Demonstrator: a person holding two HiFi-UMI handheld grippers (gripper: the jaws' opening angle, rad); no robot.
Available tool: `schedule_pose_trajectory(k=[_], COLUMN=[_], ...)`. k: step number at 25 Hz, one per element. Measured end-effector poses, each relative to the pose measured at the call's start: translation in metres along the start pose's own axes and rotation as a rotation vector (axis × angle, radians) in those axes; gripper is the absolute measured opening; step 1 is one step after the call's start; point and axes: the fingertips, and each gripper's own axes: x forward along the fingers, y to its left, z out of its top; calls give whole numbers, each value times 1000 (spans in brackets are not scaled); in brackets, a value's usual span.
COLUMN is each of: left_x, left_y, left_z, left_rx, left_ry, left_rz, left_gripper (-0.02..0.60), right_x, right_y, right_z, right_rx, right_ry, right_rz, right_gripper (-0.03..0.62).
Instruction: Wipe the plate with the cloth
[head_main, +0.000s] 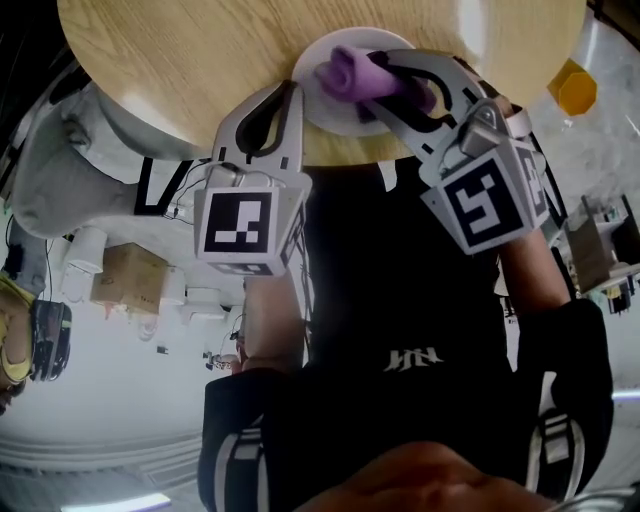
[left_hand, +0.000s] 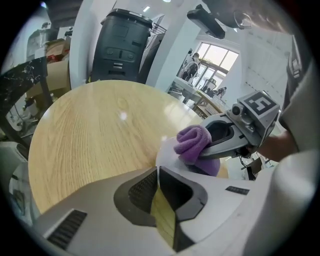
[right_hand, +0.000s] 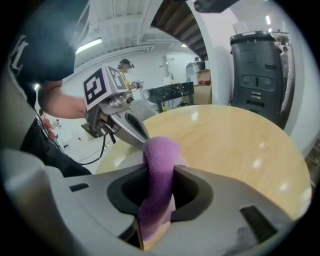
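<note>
The plate (head_main: 312, 68) lies just inside the round surface's (head_main: 200, 60) near edge, with bare wood stretching wide beyond it. On the plate, the rolled purple cloth (head_main: 352, 72) is clamped in the right tongs (head_main: 385, 85), its long axis running along them and poking out toward the plate's left. The left tongs (head_main: 290, 95) are nearly closed, with their tips at the plate's left rim.

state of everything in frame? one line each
plate: flat on the table, near its edge
cloth: bunched, resting on the plate
left gripper: shut on the plate's rim
right gripper: shut on the cloth
</note>
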Motion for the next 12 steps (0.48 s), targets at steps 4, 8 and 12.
schedule_pose_trajectory(k=[4, 8, 12], left_x=[1, 1, 1], left_y=[0, 0, -2], left_z=[0, 2, 2], left_rx=[8, 12, 26], left_ry=[-4, -11, -3], left_rz=[1, 1, -4], left_gripper=[16, 15, 16], right_x=[-31, -51, -46], right_y=[-9, -9, 11], right_z=[-28, -47, -8], right_rx=[21, 47, 93], right_ry=[75, 142, -11], right_rz=[-38, -65, 5], right_gripper=[106, 106, 106])
